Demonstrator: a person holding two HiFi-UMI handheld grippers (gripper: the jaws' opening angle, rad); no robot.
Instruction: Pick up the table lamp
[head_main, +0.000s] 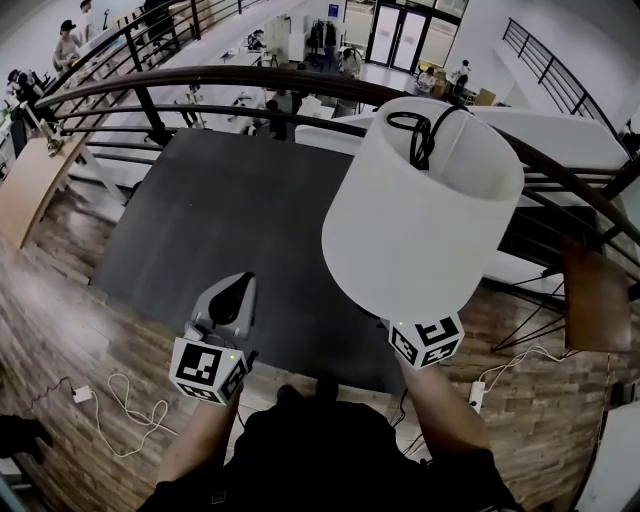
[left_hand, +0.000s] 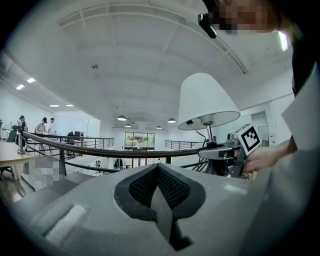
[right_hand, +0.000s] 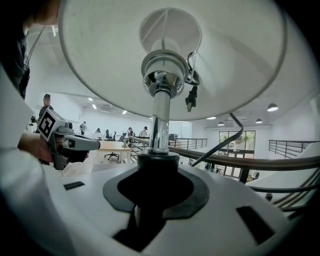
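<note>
The table lamp has a white conical shade (head_main: 420, 210) and a chrome stem (right_hand: 160, 115) on a black lower part (right_hand: 157, 167). My right gripper (right_hand: 157, 180) is shut on that black part and holds the lamp upright, above the dark table's (head_main: 230, 210) near right part. In the head view the shade hides the right jaws; only the marker cube (head_main: 427, 342) shows. A black cord (head_main: 420, 135) is looped at the shade's top. My left gripper (head_main: 238, 285) is shut with nothing in it, level over the table's near edge, to the lamp's left.
A curved dark railing (head_main: 200, 80) runs just beyond the table, with an open hall below it. A wooden desk (head_main: 35, 180) stands at far left. White cables (head_main: 120, 395) and a power strip (head_main: 478, 395) lie on the wood floor near my feet.
</note>
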